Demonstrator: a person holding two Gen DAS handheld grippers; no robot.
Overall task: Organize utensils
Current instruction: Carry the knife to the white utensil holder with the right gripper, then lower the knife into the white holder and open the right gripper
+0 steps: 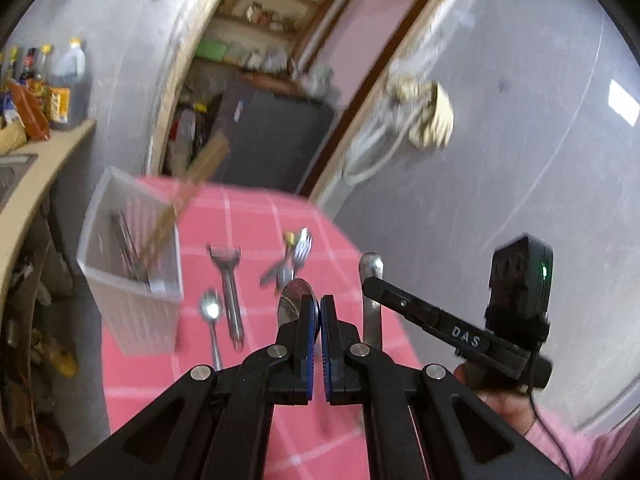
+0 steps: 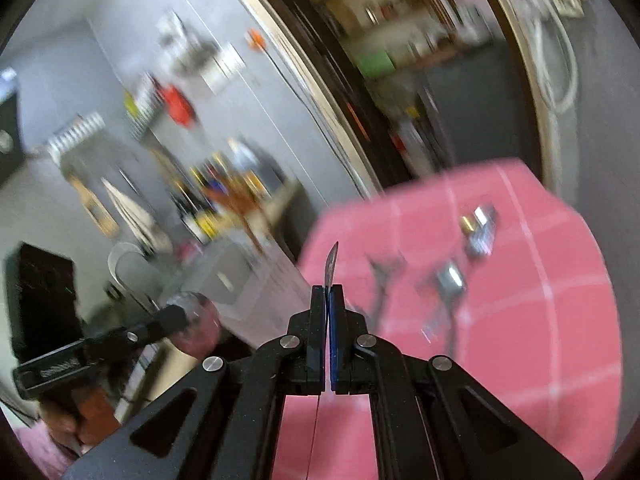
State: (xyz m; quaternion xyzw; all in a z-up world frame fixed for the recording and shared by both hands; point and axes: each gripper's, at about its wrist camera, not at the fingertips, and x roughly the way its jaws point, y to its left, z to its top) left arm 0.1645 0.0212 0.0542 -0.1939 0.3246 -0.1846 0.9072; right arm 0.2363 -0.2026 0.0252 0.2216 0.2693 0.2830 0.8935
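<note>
My left gripper (image 1: 318,306) is shut on a steel spoon (image 1: 293,298), whose round bowl sticks up past the blue pads. In the right wrist view the same left gripper (image 2: 178,315) shows at the lower left, with the spoon (image 2: 200,322) blurred. My right gripper (image 2: 328,290) is shut on a flat steel utensil (image 2: 331,264), seen edge-on and pointing up. From the left wrist view that right gripper (image 1: 371,285) is beside mine, and its utensil (image 1: 372,312) stands upright. Both are above the pink checked tablecloth (image 1: 256,216).
A white slatted basket (image 1: 132,308) at the table's left holds several utensils and a wooden spatula (image 1: 192,196). A spoon (image 1: 211,312), a peeler (image 1: 230,292) and some forks (image 1: 298,254) lie on the cloth. A counter with bottles (image 1: 60,88) is at the left. A person's hand (image 1: 504,404) holds the right gripper.
</note>
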